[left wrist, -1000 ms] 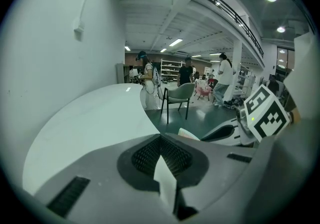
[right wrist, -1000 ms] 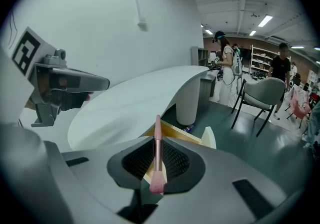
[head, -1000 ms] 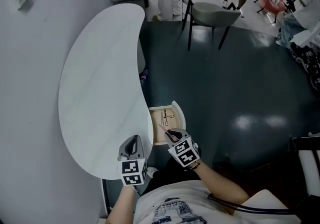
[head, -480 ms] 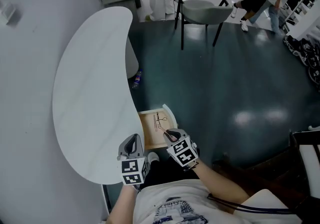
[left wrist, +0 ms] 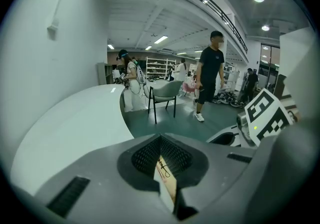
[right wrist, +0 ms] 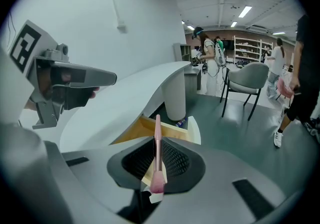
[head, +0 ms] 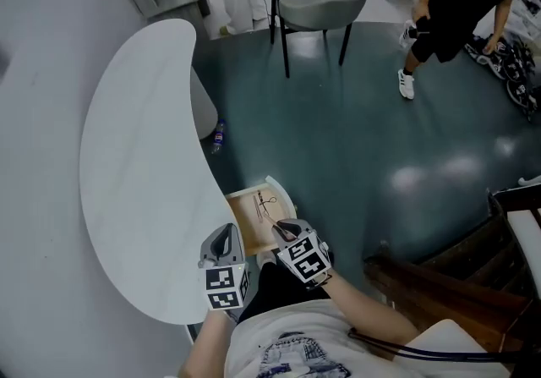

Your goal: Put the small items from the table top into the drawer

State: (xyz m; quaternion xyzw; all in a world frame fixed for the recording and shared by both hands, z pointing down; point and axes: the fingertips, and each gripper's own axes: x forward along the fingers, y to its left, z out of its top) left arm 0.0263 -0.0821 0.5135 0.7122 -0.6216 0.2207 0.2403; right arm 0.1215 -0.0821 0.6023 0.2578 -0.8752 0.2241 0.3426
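- Right gripper (right wrist: 158, 143): jaws clamped on a slim pink stick (right wrist: 157, 155), which points toward the open wooden drawer (right wrist: 131, 135).
- Left gripper (left wrist: 161, 140): jaws together, nothing held.

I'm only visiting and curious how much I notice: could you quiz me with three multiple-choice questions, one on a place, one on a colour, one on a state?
1. Where does the small dark tool lie?
A on the table top
B in the drawer
C on the chair

2. What colour is the stick in the right hand-held gripper?
A pink
B green
C black

3. The drawer is:
A pushed shut
B pulled open
C lying on the floor

Answers:
1 B: the tool rests on the drawer's wooden bottom.
2 A: the clamped stick is pink.
3 B: the drawer's inside shows from above.
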